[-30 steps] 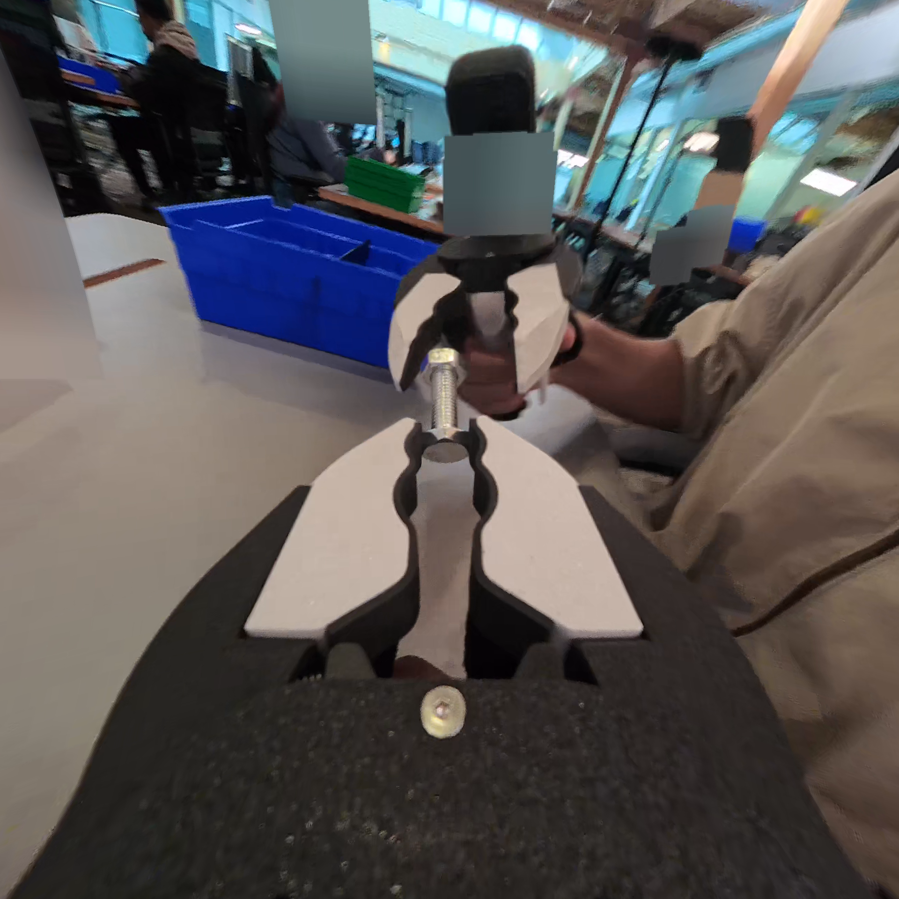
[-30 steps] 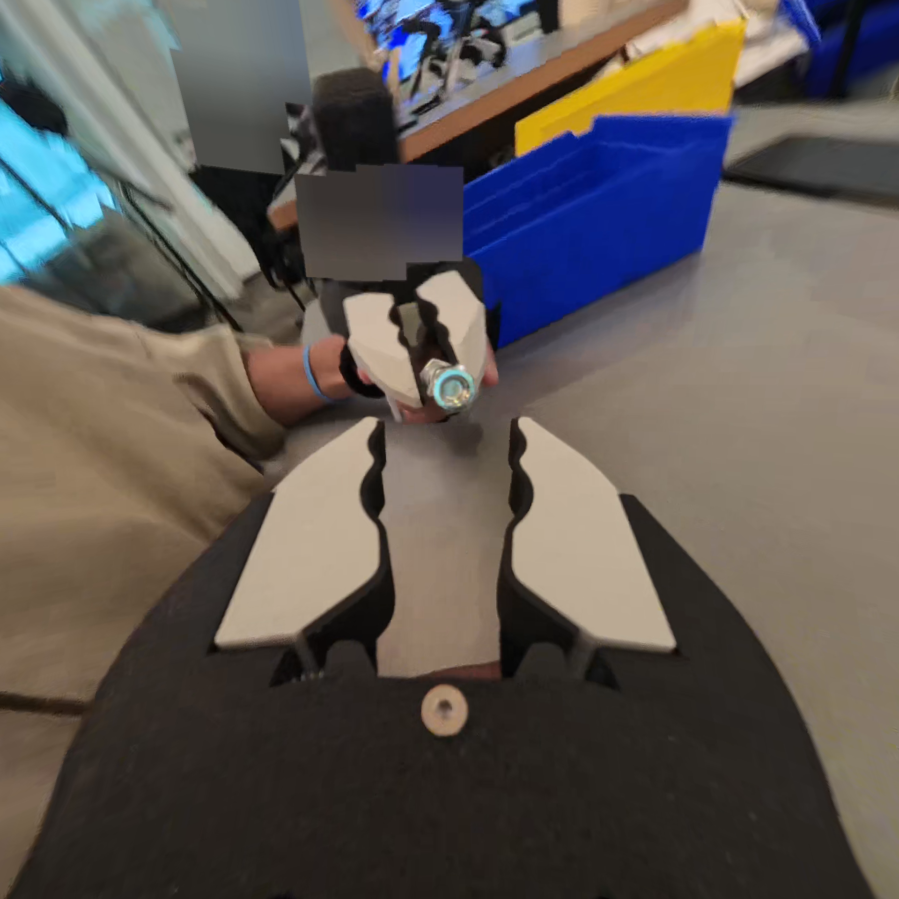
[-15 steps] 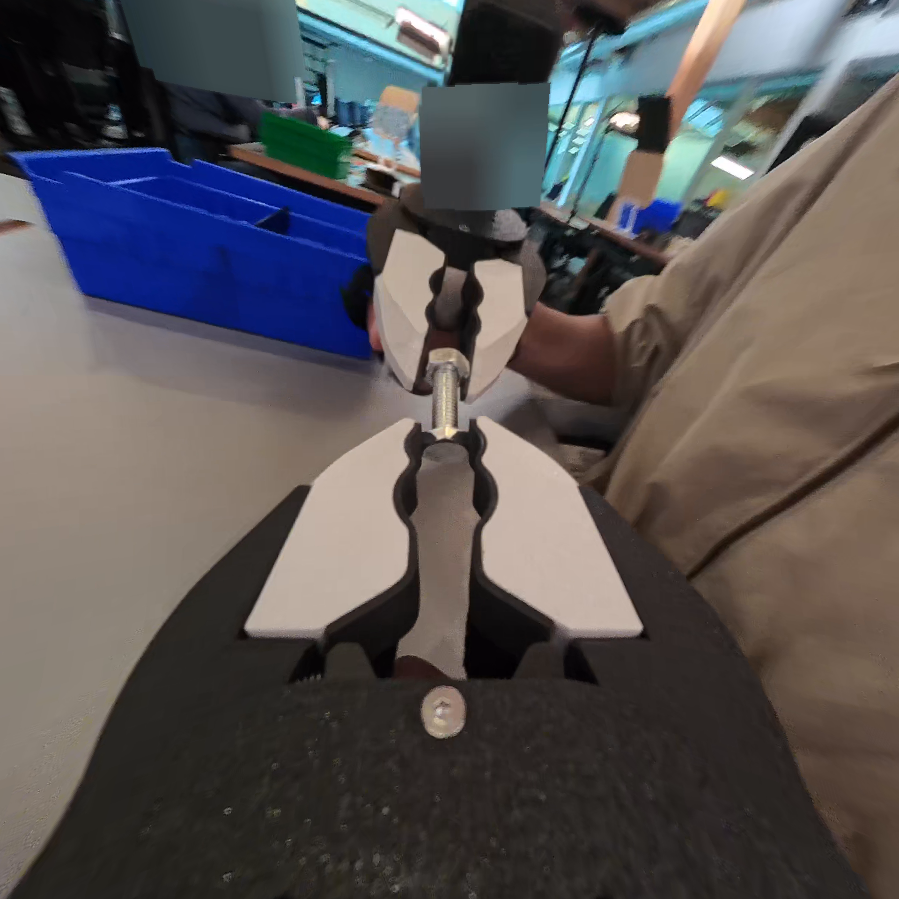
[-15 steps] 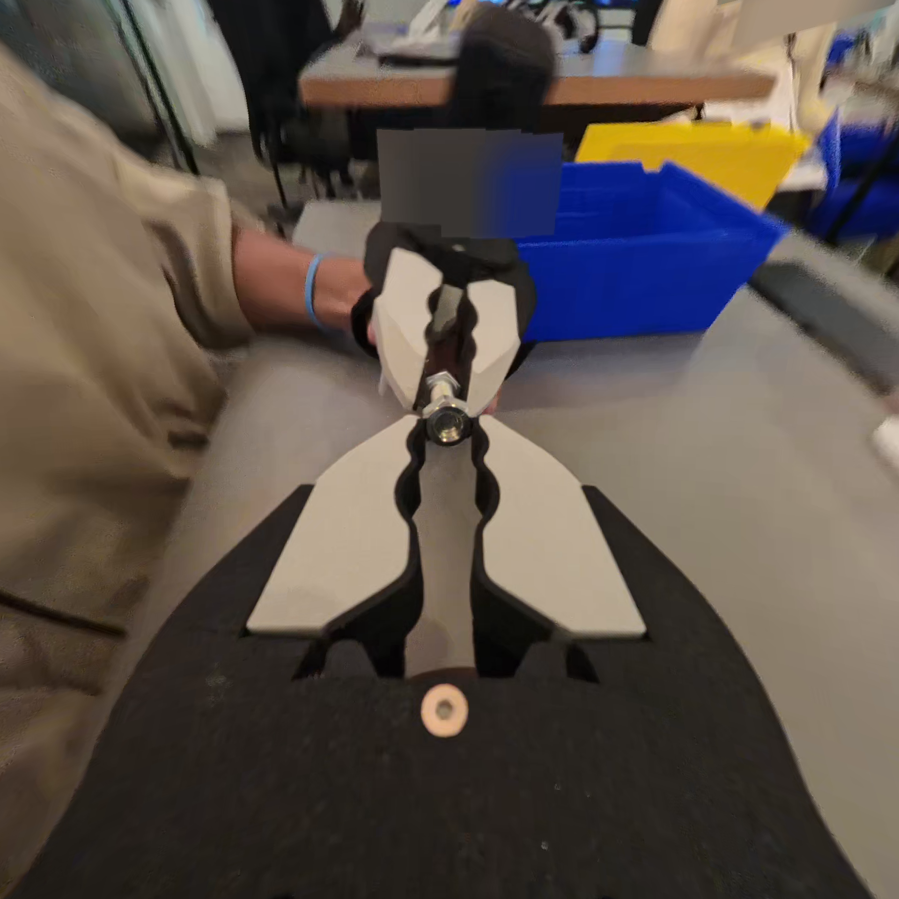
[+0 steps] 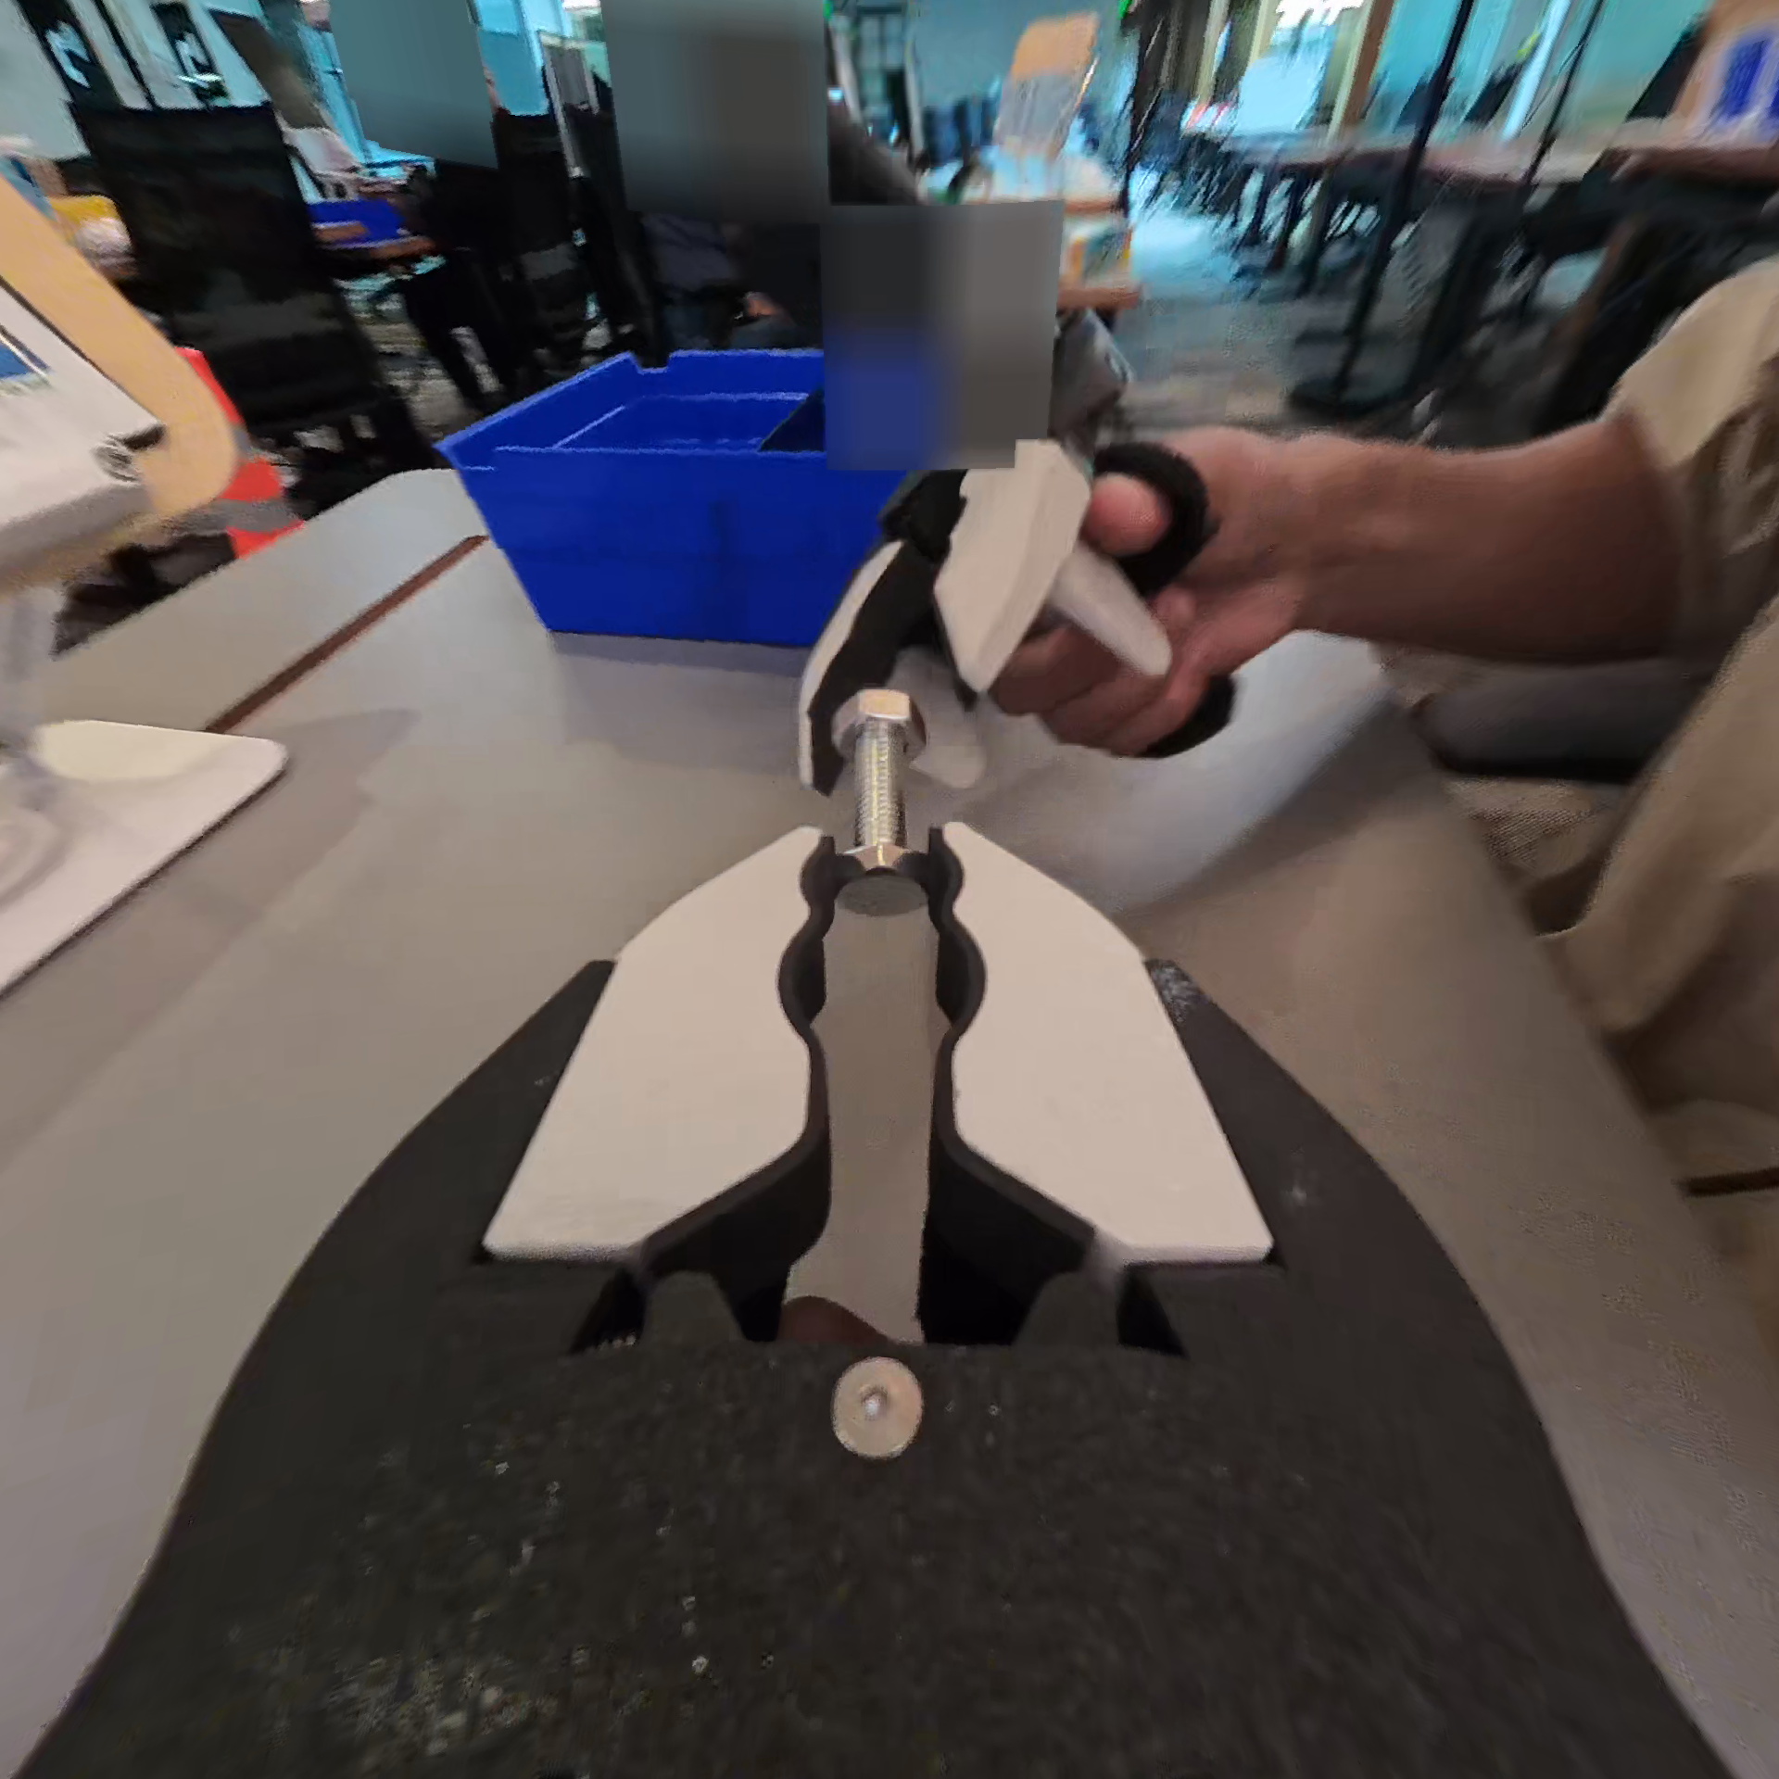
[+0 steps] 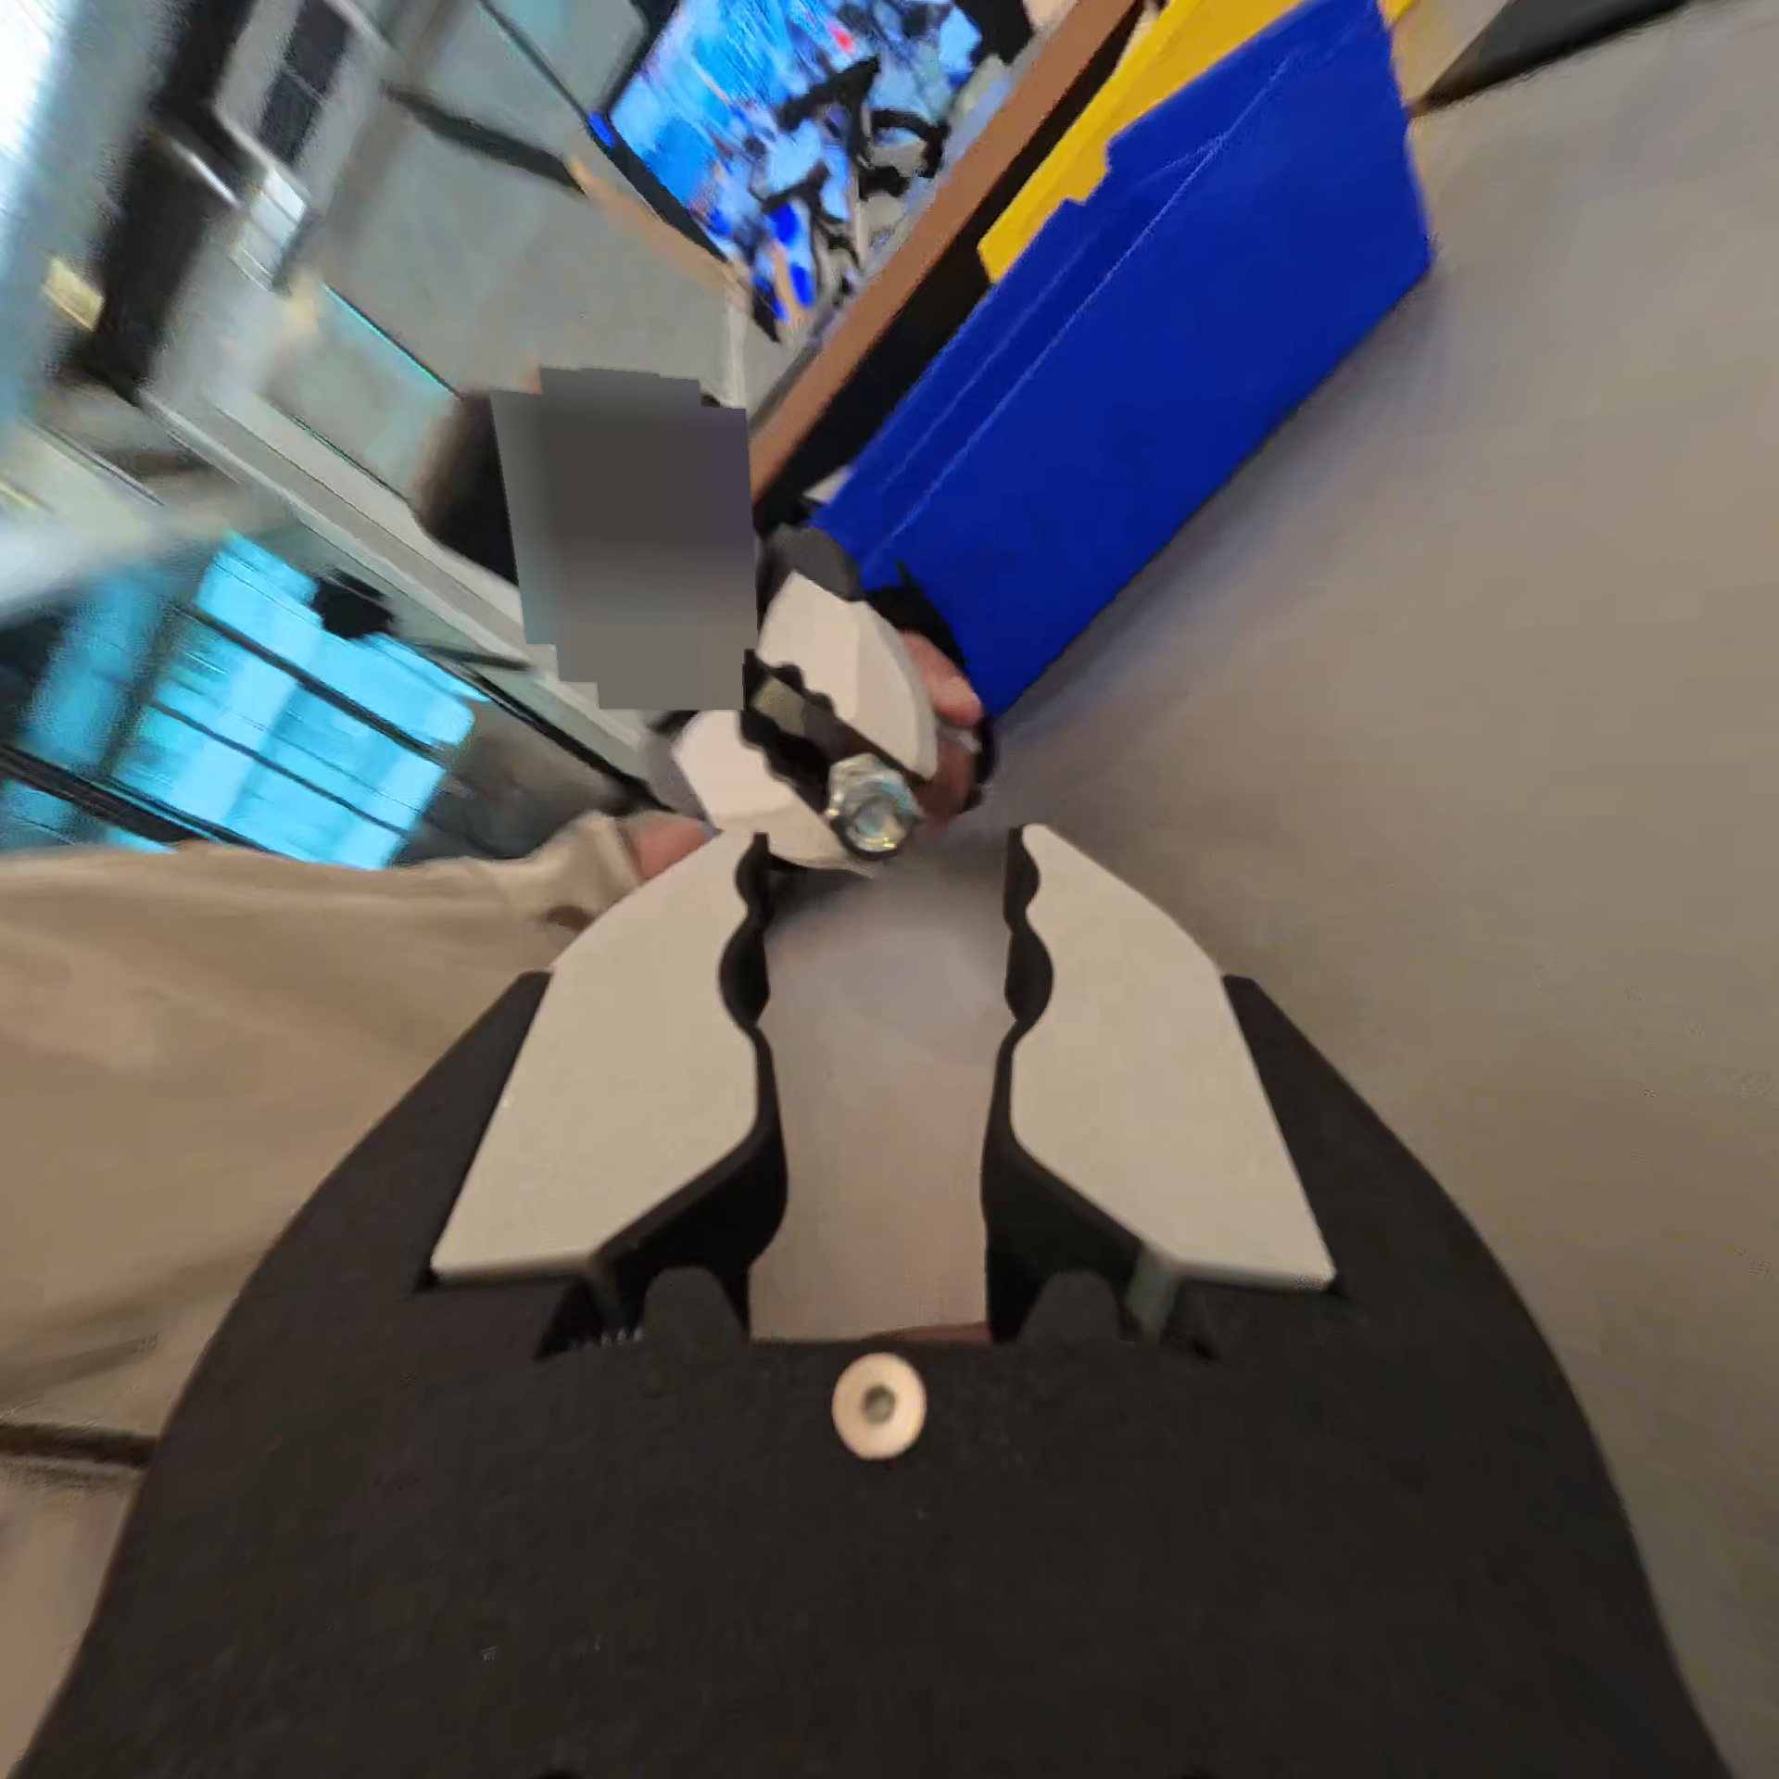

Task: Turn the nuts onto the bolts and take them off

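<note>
My left gripper is shut on the head of a silver bolt, which points forward over the grey table. A hex nut sits near the far end of the thread. My right gripper faces it, rolled to one side and held by a hand, with its jaws spread around the nut. In the right wrist view my right gripper is open, and the nut lies just ahead of its fingertips, untouched. The left gripper's white fingers hold the bolt behind it.
A blue bin stands on the table behind the grippers and also shows in the right wrist view, with a yellow bin beyond it. A white flat board lies at the left. A beige sleeve is at the right.
The right gripper was open, then shut on the nut half a second ago, and has now opened again and rolled. The left gripper kept hold of the bolt head throughout.
</note>
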